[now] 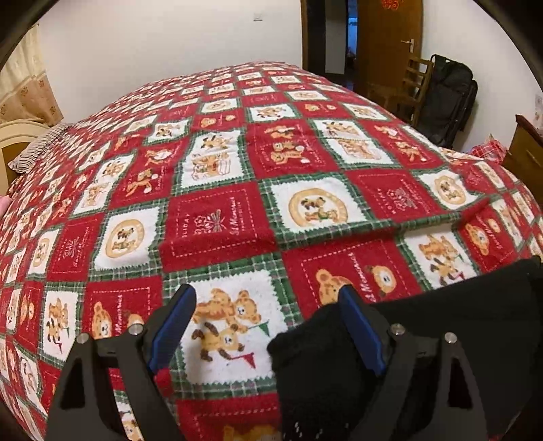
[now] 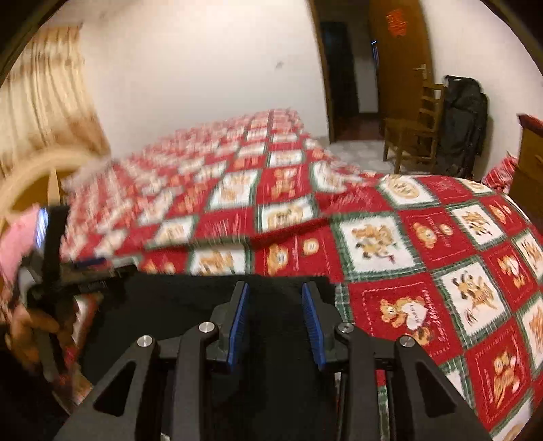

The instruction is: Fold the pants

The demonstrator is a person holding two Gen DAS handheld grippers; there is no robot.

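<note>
One pair of black pants (image 2: 190,305) lies on the bed (image 1: 217,217), and you hold two claws over it.

Your left claw (image 1: 268,325) gapes wide with nothing in it, its right finger (image 1: 361,329) at the pants' edge. Your right claw (image 2: 275,322) is partly apart above the pants, gripping nothing. One chair (image 2: 415,130) stands by one door (image 2: 398,61).

We can read little here: white script on the bedspread (image 1: 217,217) red squares looks like "Memories", the smaller lettering stays illegible, and the red decoration (image 2: 395,22) on the wooden door (image 2: 400,68) is blurred.
</note>
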